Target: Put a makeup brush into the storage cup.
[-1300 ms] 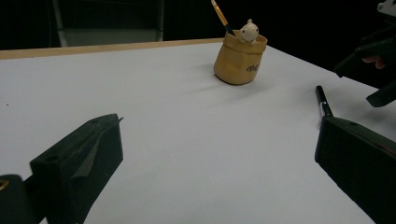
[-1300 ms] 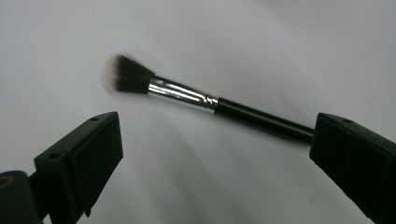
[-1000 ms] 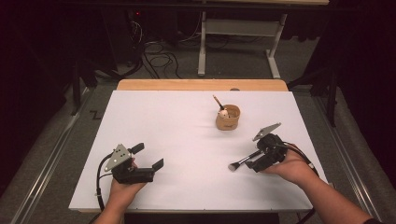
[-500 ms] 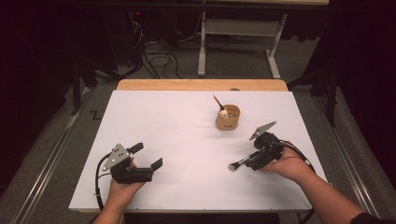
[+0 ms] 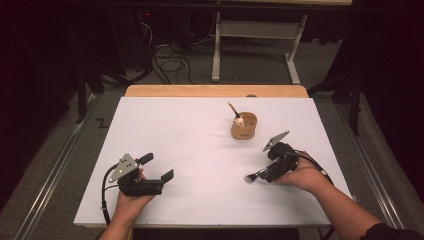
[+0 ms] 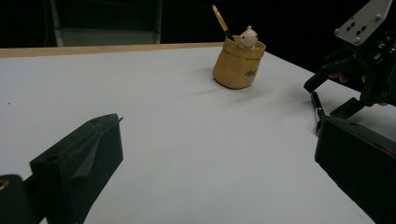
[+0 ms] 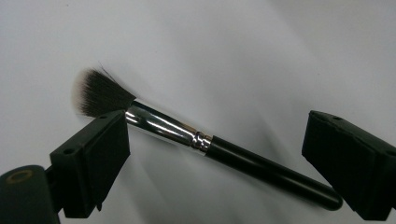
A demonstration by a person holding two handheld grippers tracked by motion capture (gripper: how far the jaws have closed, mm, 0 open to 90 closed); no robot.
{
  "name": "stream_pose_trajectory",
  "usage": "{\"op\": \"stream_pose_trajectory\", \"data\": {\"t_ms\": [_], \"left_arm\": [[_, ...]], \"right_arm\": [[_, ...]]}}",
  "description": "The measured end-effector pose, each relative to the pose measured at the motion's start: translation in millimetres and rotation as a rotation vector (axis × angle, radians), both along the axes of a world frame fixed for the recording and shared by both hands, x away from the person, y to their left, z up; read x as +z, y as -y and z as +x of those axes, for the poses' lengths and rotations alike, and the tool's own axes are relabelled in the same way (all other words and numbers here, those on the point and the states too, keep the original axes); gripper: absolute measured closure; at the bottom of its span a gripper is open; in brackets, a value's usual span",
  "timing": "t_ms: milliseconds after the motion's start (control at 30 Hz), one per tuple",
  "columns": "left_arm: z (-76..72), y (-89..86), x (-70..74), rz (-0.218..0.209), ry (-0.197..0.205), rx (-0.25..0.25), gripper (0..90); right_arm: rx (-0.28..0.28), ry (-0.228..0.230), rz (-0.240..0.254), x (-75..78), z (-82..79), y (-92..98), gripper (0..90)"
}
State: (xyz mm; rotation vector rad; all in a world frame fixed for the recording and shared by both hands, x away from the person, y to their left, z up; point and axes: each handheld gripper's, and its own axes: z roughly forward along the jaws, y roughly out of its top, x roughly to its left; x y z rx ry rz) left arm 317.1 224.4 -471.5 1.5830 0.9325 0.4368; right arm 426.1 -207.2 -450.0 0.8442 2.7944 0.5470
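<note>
**Right gripper spread wide over a makeup brush**

Right gripper (image 5: 260, 175) hovered low over the worktop (image 5: 190, 135), its jaws spread wide with a makeup brush (image 7: 201, 140) lying between them on the white surface. Neither jaw clearly pressed the brush: the left-hand jaw in the right gripper view sat just beside the silver ferrule, while the other stood near the end of the black handle. Dark, white-tipped bristles fanned past the first jaw.

Measured from the tan cup (image 5: 244, 126), the brush lay nearer the person and slightly to the right, apart from it. That cup held a thin brush handle and a small white figure.

Left gripper (image 5: 157, 167) rested well to the left of the cup, near the front edge, jaws wide apart and holding nothing.
</note>
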Motion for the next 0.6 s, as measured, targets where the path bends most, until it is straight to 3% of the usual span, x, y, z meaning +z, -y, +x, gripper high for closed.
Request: {"op": "stream_pose_trajectory", "data": {"t_ms": [600], "left_arm": [[1.4,-1.4,-0.6,-0.008,-0.007,0.008,1.8]], "right_arm": [[0.024,-0.008,0.004,-5.8,1.9,0.2,17.0]]}}
